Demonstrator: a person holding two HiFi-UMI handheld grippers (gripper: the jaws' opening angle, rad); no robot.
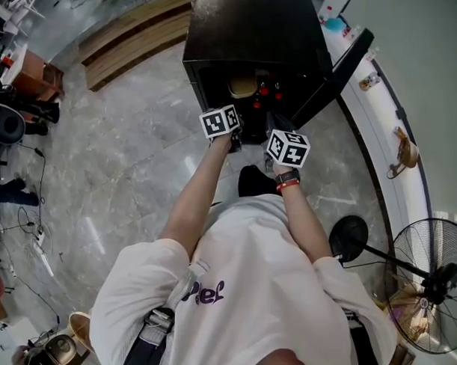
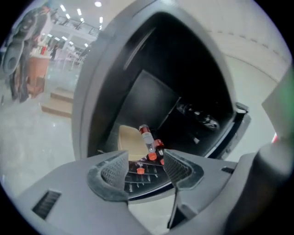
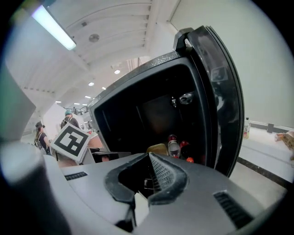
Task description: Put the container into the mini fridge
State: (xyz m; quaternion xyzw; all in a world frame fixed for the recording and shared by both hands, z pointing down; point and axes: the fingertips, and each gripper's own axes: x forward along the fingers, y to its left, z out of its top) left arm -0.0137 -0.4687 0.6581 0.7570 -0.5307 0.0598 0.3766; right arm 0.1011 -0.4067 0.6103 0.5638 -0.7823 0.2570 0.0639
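**Container on the fridge shelf, both grippers empty at the opening**

The tan container (image 1: 242,85) sits inside the open mini fridge (image 1: 231,36), at the left of the shelf near the top middle of the head view. The red-capped bottles (image 1: 264,91) are just to its right. The placing step looks done, and the work in hand appears to be letting go and clearing out.

The left gripper (image 2: 144,167) has its jaws wide apart with nothing between them. Only the wire shelf (image 2: 151,181) and bottle caps show through the gap. The right gripper (image 3: 149,176) shows a narrower gap, also with nothing in it.

The likely next move is to draw both grippers straight back from the opening and then swing the door (image 1: 344,62) closed, if closing is wanted.

- **In the way:** The door stands open at the upper right of the head view, close beside the right gripper. The bottles crowd the container's right side, and one of them leans, so a careless exit could knock them.
- **Around:** The person's dark shoe (image 1: 255,181) is at the fridge's foot. A standing fan (image 1: 434,283) is at the lower right. Wooden steps (image 1: 133,35) lie at the upper left, well apart from the work.
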